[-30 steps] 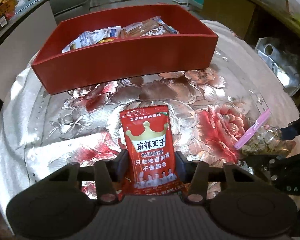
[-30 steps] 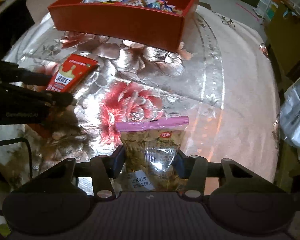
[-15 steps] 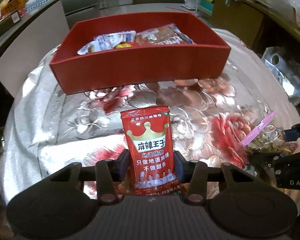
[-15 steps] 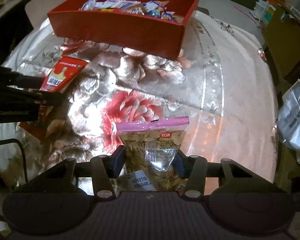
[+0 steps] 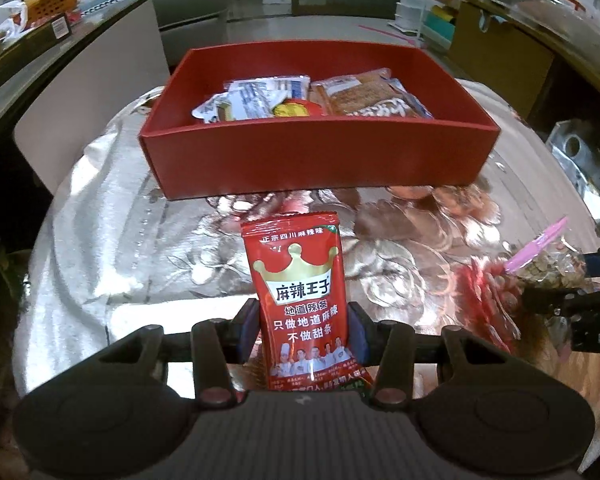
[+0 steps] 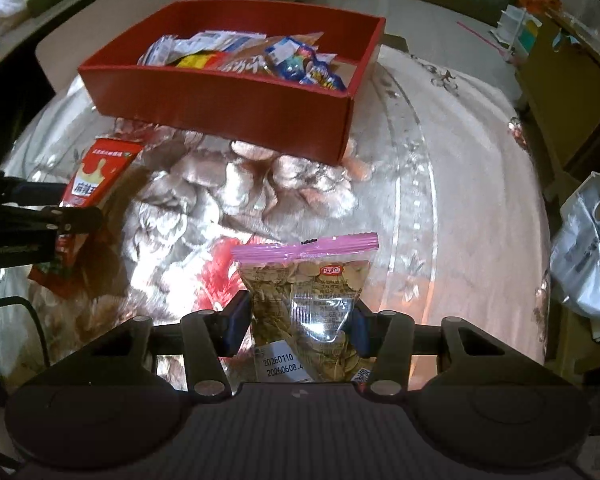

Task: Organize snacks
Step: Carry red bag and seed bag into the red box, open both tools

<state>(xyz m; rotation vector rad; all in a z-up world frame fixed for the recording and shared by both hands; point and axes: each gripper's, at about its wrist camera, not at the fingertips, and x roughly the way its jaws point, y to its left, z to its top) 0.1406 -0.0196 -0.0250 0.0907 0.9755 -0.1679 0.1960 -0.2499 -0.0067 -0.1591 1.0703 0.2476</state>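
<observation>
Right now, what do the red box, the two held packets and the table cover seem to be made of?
Red box: matte, thin flat walls, likely cardboard.
Red packet: glossy printed plastic film, crimped top.
Seed bag: clear plastic, seeds visible, pink strip on top.
Table cover: shiny flowered sheet with glare, probably plastic or glossy cloth.

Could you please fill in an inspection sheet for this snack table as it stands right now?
Surface: round table under a shiny floral cloth.
Job's things: red box already holding several wrapped snacks; red spicy-strip packet; seed bag with a pink top strip.
Clutter: nothing seen loose on the cloth.
Grippers: left gripper shut on the red spicy-strip packet; right gripper shut on the seed bag.
Cables: one dark cable at the left edge of the right wrist view.
Surroundings: silver bag beside the table, shelves and cartons behind.
</observation>
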